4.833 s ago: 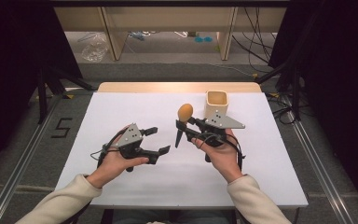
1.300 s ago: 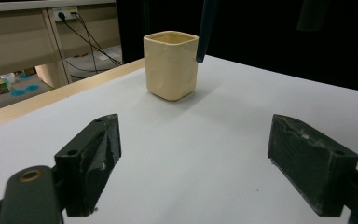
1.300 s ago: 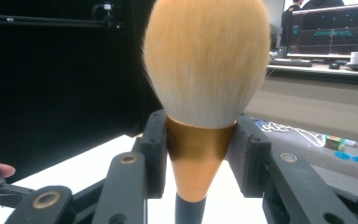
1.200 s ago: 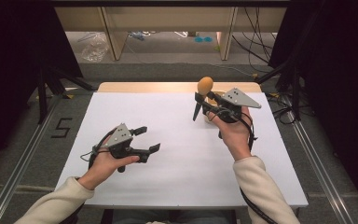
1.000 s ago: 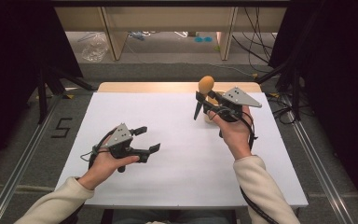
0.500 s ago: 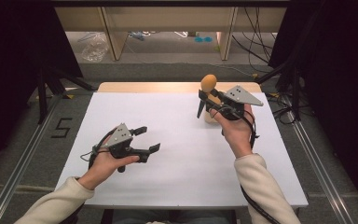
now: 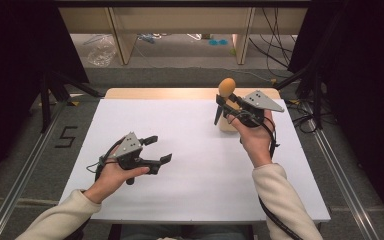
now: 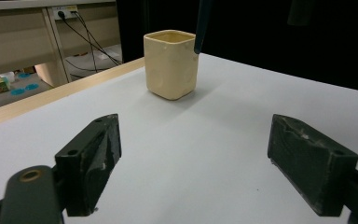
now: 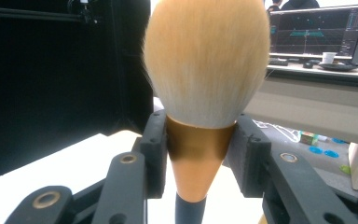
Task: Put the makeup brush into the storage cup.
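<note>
White covers the surface (image 7: 195,195), with a wooden strip along its far edge. Over the far right part, the right tongs (image 7: 226,111) are clamped on the copper collar of a makeup brush (image 9: 204,88), one pad on each side just below the bristles. The brush stands upright, its orange bristle head on top and its dark handle pointing down, the tip hanging at the rim of a cream cup (image 8: 171,64). The cup stands upright near the far edge of the surface. At the near left, well apart from the cup, the left tongs (image 7: 159,149) rest low over the surface with jaws spread wide and nothing between them.
</note>
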Available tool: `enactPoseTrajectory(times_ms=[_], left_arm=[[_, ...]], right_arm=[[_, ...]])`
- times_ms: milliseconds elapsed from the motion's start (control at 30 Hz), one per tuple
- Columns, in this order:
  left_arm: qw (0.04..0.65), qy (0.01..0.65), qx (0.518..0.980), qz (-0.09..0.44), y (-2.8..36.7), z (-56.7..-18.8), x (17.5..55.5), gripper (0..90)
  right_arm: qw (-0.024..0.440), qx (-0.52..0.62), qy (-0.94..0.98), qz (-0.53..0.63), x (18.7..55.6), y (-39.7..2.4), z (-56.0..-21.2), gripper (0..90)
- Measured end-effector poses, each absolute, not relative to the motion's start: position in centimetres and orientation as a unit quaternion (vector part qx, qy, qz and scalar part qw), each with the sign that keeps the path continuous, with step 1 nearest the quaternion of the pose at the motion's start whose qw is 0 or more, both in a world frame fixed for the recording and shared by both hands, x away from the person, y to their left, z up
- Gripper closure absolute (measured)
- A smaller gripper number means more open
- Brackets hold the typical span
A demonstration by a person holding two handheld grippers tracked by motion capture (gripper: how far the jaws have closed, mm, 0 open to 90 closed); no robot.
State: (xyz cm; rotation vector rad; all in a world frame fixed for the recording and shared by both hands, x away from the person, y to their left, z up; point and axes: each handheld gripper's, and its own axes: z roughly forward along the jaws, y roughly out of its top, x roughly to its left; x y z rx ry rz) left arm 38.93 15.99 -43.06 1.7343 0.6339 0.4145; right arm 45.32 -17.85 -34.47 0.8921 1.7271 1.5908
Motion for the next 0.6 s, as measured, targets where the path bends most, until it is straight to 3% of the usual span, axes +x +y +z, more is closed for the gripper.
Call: enactPoseTrajectory(times_ms=[600], left_arm=[[0.585,0.274,0.743,0.176,15.97,-43.09,38.92,17.5]], right_arm=[[0.322,0.346,0.646,0.600,45.91,-18.42,-34.09,63.1]])
